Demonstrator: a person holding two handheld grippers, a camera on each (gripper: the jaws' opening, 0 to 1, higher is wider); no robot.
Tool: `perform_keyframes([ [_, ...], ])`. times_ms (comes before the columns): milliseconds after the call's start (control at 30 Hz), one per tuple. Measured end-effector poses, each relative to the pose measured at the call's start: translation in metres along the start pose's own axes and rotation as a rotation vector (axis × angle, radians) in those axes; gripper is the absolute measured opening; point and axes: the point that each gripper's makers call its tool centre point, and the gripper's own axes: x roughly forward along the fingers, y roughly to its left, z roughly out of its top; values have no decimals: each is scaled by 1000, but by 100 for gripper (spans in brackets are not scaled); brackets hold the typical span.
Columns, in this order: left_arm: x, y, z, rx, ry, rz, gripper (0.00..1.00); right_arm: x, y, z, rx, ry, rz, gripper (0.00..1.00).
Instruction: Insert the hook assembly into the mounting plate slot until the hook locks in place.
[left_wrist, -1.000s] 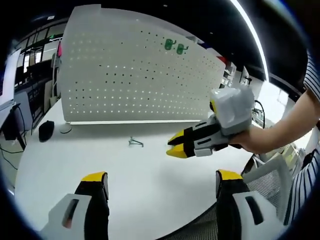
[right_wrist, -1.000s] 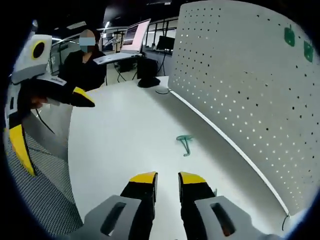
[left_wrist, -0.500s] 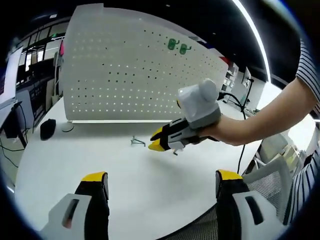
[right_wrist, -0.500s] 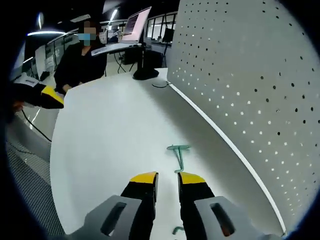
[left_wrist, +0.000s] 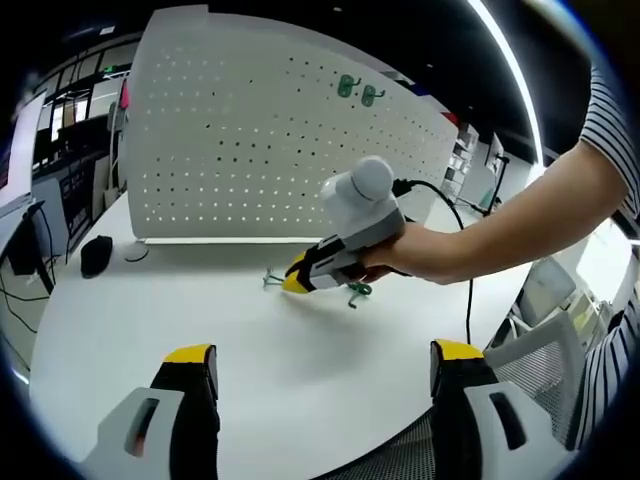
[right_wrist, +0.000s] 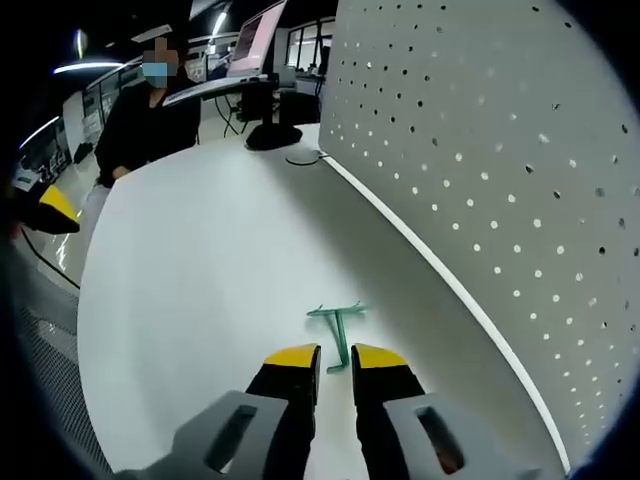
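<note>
The right claw (right_wrist: 335, 358) is hanging low over the white worktop (right_wrist: 200, 260), its yellow-tipped jaws standing a narrow gap apart and holding nothing. The green hook (right_wrist: 338, 322) is lying flat on the worktop just ahead of those tips, its stem reaching into the gap between them and its crossbar at the far end; whether the jaws are touching it I cannot tell. The pegboard (right_wrist: 480, 160) is standing upright to the right of this claw. In the left gripper view, the left claw (left_wrist: 325, 360) is hovering with its jaws spread wide and empty, well apart from the hook (left_wrist: 272, 281), which is lying ahead of it beside the right claw (left_wrist: 297, 281). Two more hooks (left_wrist: 356, 89) are hanging high on the pegboard (left_wrist: 240, 130) beyond.
</note>
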Motion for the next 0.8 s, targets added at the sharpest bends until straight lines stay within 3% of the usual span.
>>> perform_keyframes([
  [167, 0, 1, 1, -6, -1, 2, 89, 9, -3, 1, -14, 22, -6, 6],
  [500, 0, 1, 1, -8, -2, -1, 89, 11, -5, -3, 48, 54, -24, 2],
  [800, -1, 3, 4, -25, -12, -4, 87, -3, -3, 2, 165, 30, -10, 1],
])
